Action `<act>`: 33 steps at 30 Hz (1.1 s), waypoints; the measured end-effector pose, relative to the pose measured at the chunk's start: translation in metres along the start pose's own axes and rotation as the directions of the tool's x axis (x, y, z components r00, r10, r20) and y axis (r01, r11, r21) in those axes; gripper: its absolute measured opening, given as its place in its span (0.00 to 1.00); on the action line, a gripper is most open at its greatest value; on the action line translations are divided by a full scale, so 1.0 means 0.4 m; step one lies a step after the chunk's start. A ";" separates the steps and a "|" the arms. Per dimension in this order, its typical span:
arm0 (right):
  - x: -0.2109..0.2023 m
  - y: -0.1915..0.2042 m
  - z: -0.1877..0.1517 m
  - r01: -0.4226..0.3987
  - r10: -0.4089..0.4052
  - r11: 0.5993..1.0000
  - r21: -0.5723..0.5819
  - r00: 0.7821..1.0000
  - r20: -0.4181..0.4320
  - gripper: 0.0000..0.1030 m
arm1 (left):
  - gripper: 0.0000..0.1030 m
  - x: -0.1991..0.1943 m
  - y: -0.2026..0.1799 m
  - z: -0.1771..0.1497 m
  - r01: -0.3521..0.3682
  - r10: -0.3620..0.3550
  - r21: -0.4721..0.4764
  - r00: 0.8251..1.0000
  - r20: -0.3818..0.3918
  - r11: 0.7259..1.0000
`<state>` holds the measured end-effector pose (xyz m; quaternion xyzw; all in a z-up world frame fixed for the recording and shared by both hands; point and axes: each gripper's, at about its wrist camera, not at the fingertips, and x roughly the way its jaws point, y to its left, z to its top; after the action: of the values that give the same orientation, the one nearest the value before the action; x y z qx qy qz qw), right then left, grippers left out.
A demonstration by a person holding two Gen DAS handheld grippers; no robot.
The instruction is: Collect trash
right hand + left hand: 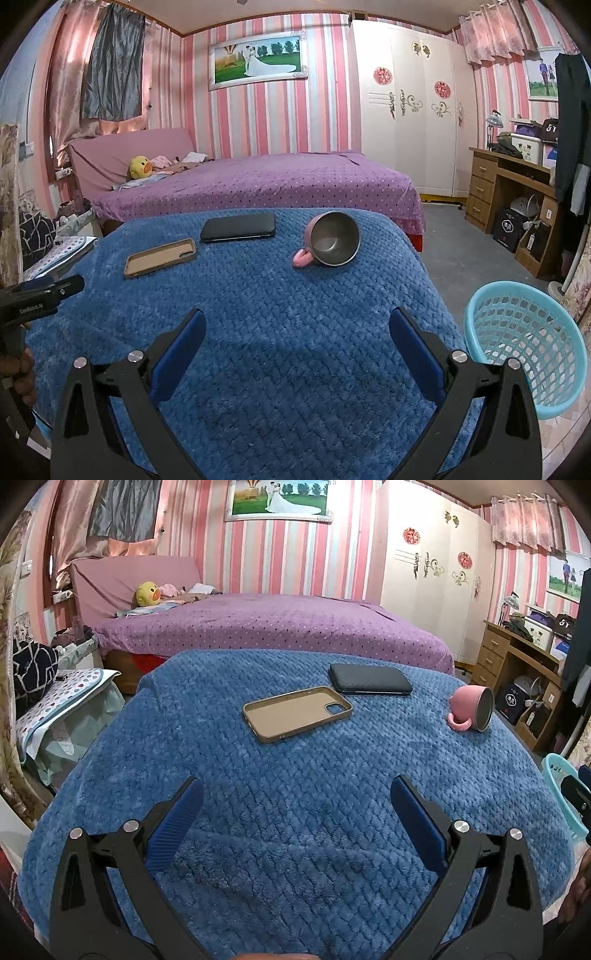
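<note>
A pink-striped bedroom, and in front of it a surface draped in a blue blanket (280, 332). Nearest, both claws hang over its bare front part: the left claw (295, 794) and the right claw (297, 325) each stand wide open with nothing between the fingers. At 3 o'clock of the right claw, off the blanket's edge, a light blue basket (532, 314) stands on the floor; as far as its mesh shows, nothing lies in it. Farther on, at 11 o'clock in the right view, a tan phone case (160, 257) lies hollow side up, a black phone (238, 228) just beyond it, and at 1 o'clock a pink cup (332, 239) lies tipped on its side. No wrapper or scrap is in sight. That fits either trash already cleared off or these three things standing in for it.
</note>
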<state>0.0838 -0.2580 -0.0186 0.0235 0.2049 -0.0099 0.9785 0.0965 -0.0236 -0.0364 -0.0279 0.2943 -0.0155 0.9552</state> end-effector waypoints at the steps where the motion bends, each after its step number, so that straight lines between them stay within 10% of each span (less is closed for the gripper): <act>1: 0.001 -0.001 0.000 0.000 0.000 1.000 0.002 1.000 0.000 0.94 | 0.95 0.000 -0.002 0.000 0.000 0.000 0.003 1.000 0.000 1.000; 33: 0.006 0.002 -0.005 -0.007 0.007 1.000 -0.008 1.000 -0.015 0.94 | 0.95 -0.006 0.000 0.003 0.005 -0.005 -0.006 1.000 0.011 1.000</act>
<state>0.0852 -0.2570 -0.0213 0.0203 0.2119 -0.0056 0.9771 0.0953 -0.0234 -0.0340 -0.0314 0.2891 -0.0168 0.9566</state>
